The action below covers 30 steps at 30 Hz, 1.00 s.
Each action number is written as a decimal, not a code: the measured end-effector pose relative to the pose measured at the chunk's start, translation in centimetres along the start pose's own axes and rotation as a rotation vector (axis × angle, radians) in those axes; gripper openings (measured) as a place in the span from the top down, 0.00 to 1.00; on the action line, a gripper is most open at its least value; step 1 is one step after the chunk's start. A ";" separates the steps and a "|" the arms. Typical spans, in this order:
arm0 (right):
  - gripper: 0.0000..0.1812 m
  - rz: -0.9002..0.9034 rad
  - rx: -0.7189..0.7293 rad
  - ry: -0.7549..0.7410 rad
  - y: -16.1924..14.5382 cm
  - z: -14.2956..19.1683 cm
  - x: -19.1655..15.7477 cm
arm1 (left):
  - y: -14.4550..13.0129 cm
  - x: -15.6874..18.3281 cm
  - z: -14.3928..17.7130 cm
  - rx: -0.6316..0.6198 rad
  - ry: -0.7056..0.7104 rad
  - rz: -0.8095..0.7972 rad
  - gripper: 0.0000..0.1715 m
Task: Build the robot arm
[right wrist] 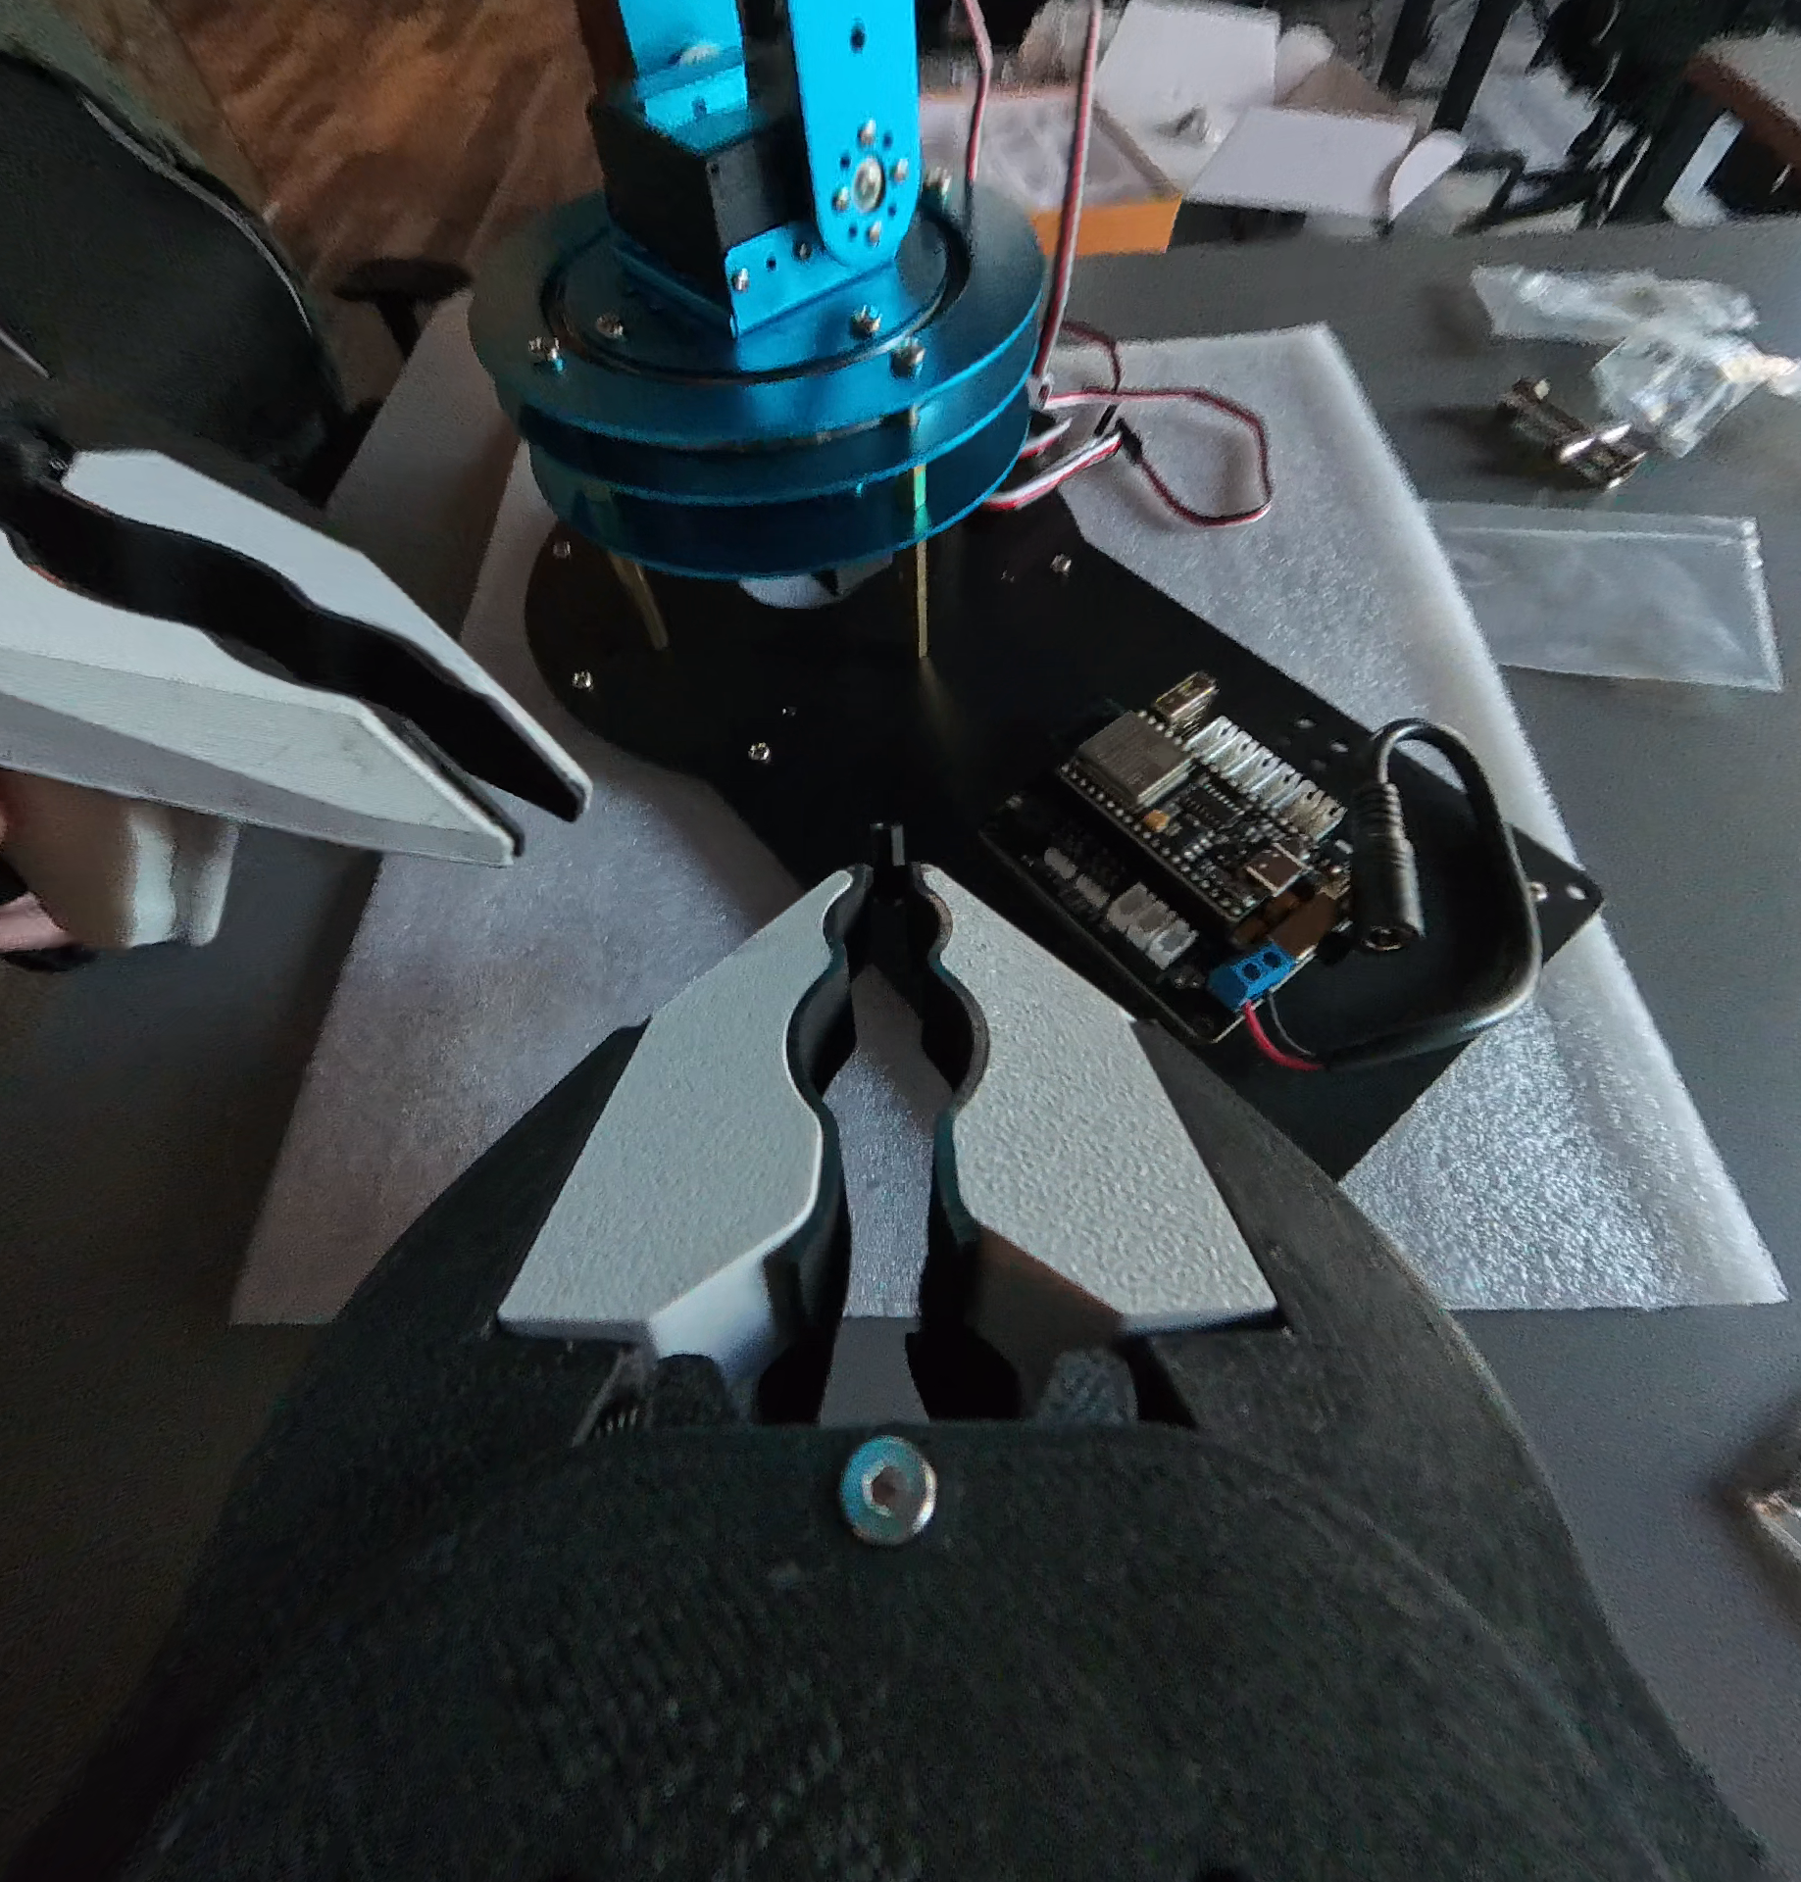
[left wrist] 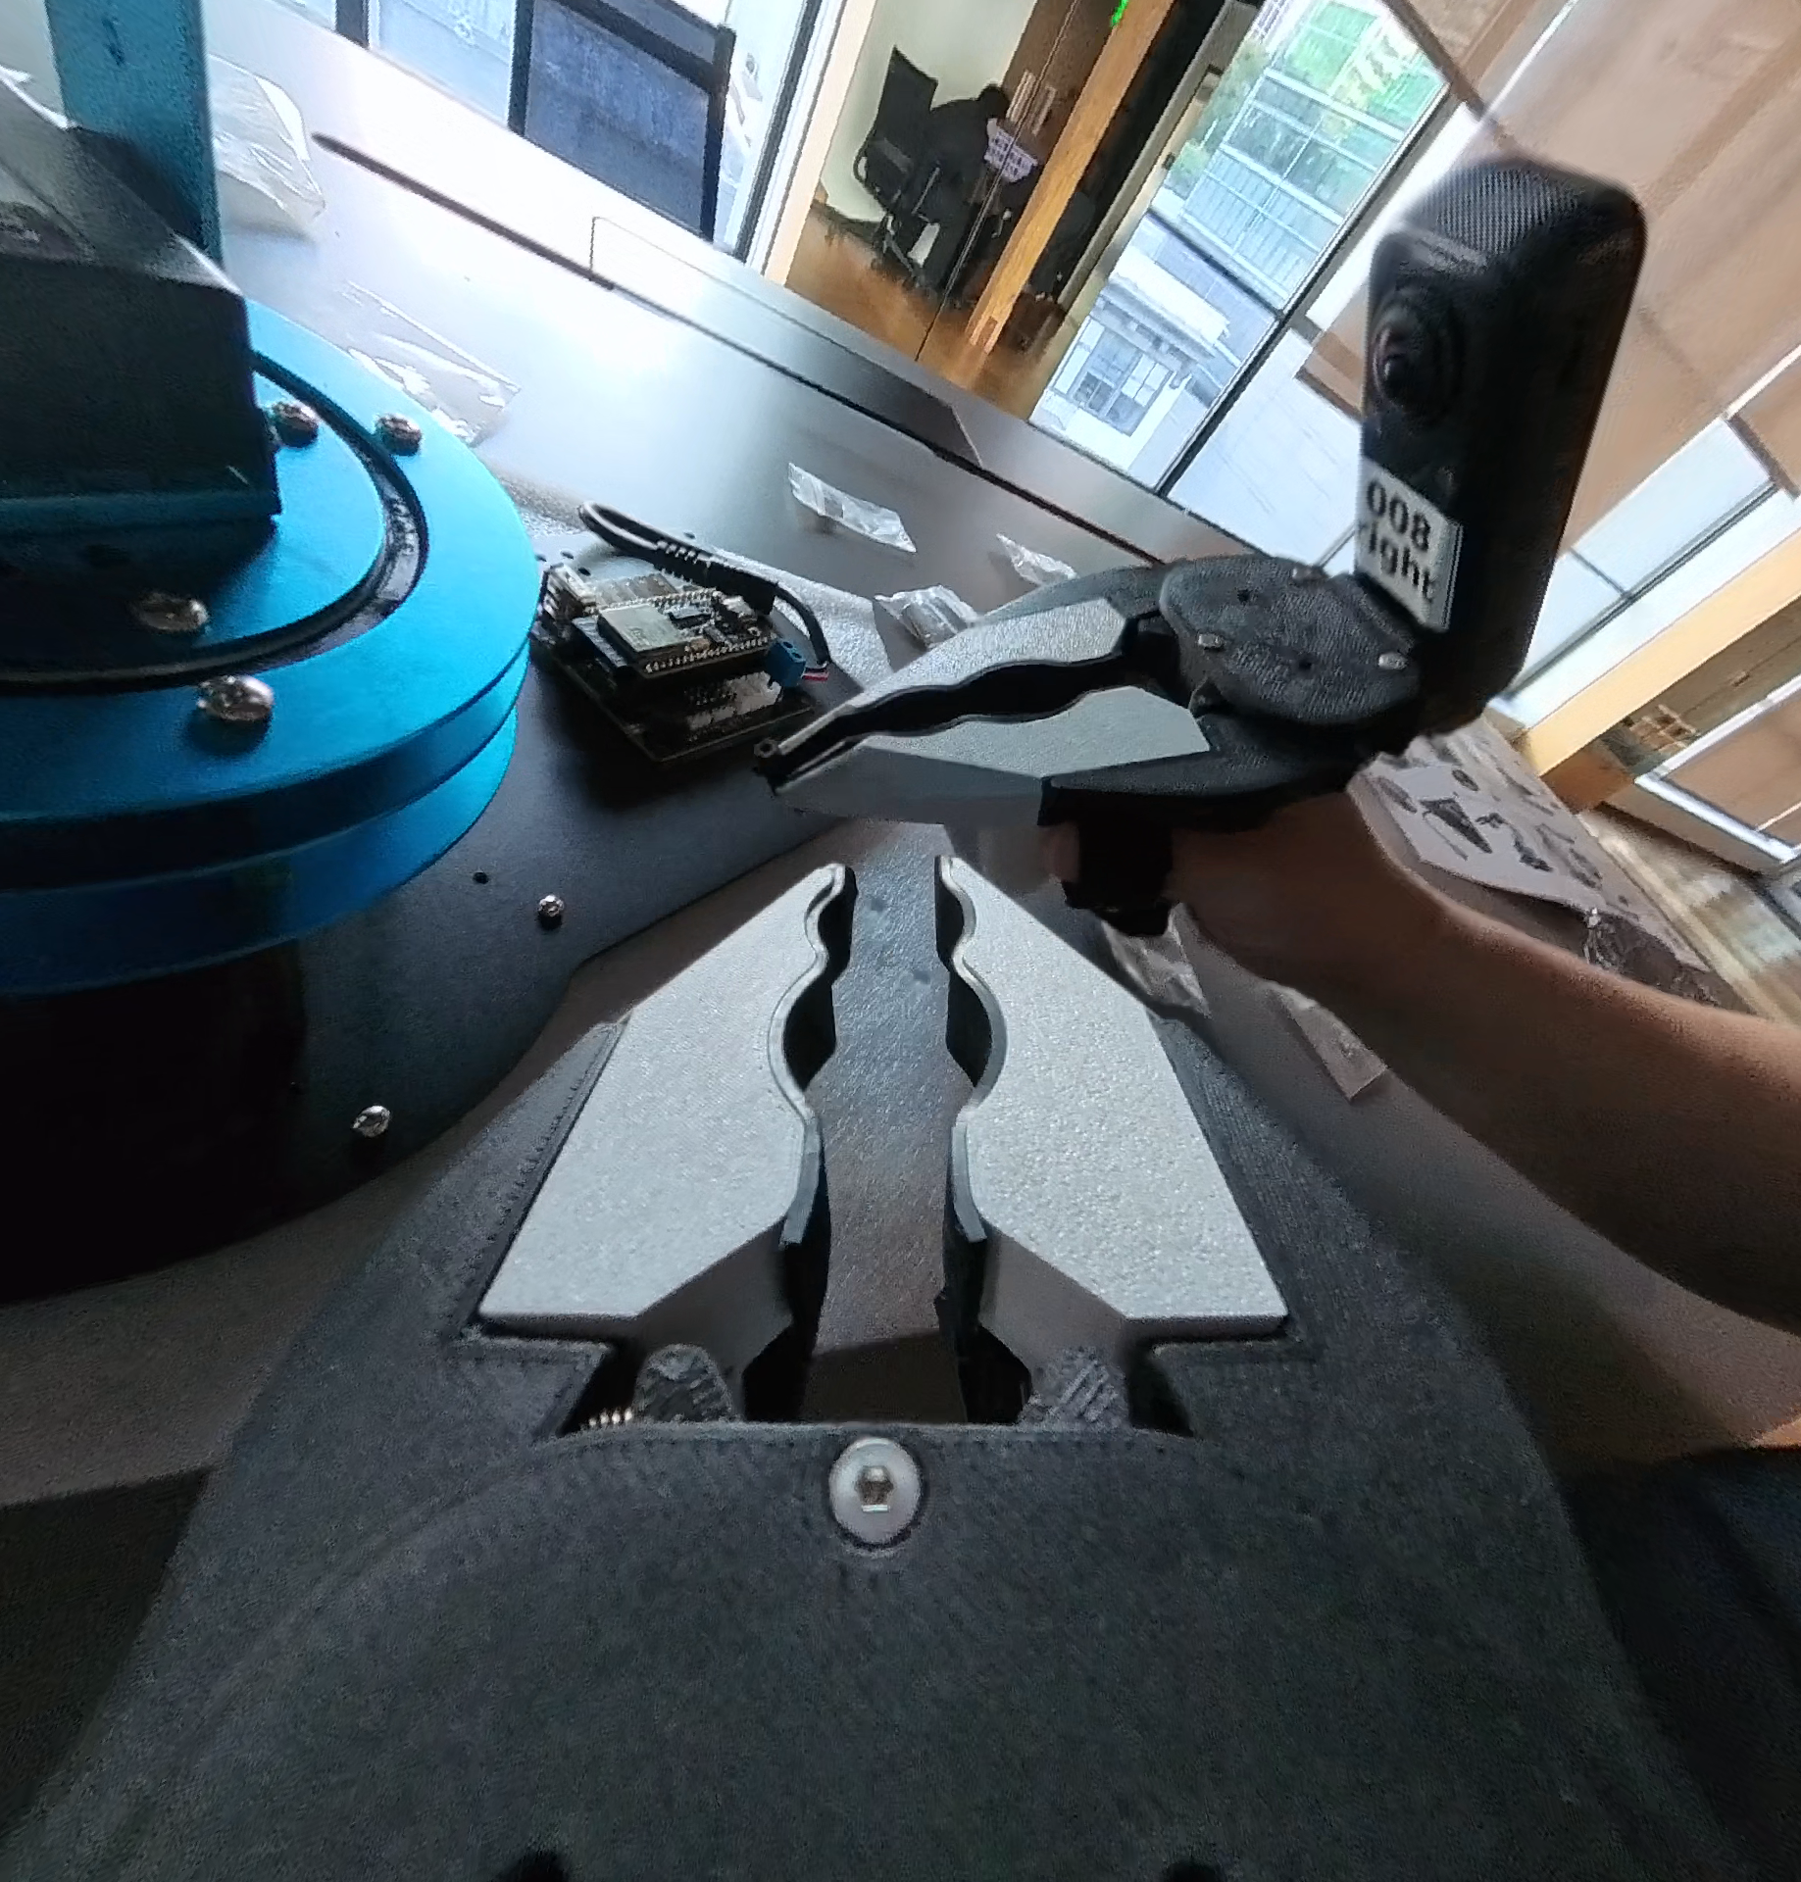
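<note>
My right gripper (right wrist: 888,878) is shut on a small black peg (right wrist: 888,845) that sticks out past its tips. It hangs just above the black base plate (right wrist: 825,713), beside a circuit board (right wrist: 1181,866). The right gripper also shows in the left wrist view (left wrist: 779,766), held by a hand (left wrist: 1283,896), with its tips at the board (left wrist: 672,652). My left gripper (left wrist: 891,881) is slightly open and empty, low over the plate (left wrist: 417,967) next to the blue turntable (left wrist: 315,713) of a small robot arm. The left gripper shows at the left of the right wrist view (right wrist: 545,825).
The blue arm base (right wrist: 774,407) stands on the plate, which rests on a white foam sheet (right wrist: 1385,611). Red, white and black wires (right wrist: 1161,448) trail behind it. A black cable (right wrist: 1466,917) loops by the board. Plastic bags (right wrist: 1609,601) and metal standoffs (right wrist: 1568,428) lie to the right. There is about 6 cm between the tips of the two grippers.
</note>
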State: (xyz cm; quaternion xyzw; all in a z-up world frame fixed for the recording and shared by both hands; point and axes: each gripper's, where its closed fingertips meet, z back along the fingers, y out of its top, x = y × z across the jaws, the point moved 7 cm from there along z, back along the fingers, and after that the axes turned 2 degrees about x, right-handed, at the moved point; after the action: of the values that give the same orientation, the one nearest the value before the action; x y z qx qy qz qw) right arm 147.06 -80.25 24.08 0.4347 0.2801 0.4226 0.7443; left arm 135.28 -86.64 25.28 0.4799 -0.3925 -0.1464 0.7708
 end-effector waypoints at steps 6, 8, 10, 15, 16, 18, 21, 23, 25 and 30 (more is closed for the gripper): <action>0.98 0.087 -0.093 -0.044 0.3 0.5 -0.1 | -0.5 -0.1 1.2 -0.062 -0.008 -0.008 0.92; 0.98 0.118 -0.067 -0.032 0.6 2.0 -0.8 | -0.6 0.2 1.6 -0.056 -0.022 0.003 0.92; 0.98 0.148 -0.036 -0.069 0.2 3.8 -1.4 | -0.6 0.5 2.0 -0.029 -0.044 0.024 0.91; 0.98 -0.013 0.130 -0.129 -1.0 5.5 -4.2 | -0.9 1.2 1.3 0.070 -0.122 0.130 0.89; 0.98 -0.028 0.158 -0.144 -1.1 5.5 -4.7 | -1.0 1.3 1.0 0.070 -0.137 0.150 0.88; 0.98 -0.032 0.206 -0.164 -1.0 5.3 -5.5 | -0.9 1.6 0.5 0.083 -0.183 0.187 0.88; 0.98 -0.027 0.215 -0.187 -1.2 5.0 -5.9 | -0.7 1.9 -0.2 0.089 -0.214 0.216 0.88; 0.98 -0.054 0.223 -0.178 -1.3 5.0 -5.9 | -0.6 2.0 -0.5 0.079 -0.227 0.215 0.88; 0.98 -0.076 0.245 -0.163 -1.2 5.0 -5.9 | -0.4 2.2 -0.7 0.084 -0.241 0.219 0.89; 0.98 -0.088 0.267 -0.155 -1.0 5.1 -5.8 | -0.2 2.5 -1.0 0.089 -0.261 0.232 0.92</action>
State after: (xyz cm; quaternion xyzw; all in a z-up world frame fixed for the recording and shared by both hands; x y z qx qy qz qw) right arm 148.63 -87.62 25.85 0.5483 0.2942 0.3136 0.7172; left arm 137.67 -87.59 26.04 0.4418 -0.5481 -0.1000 0.7031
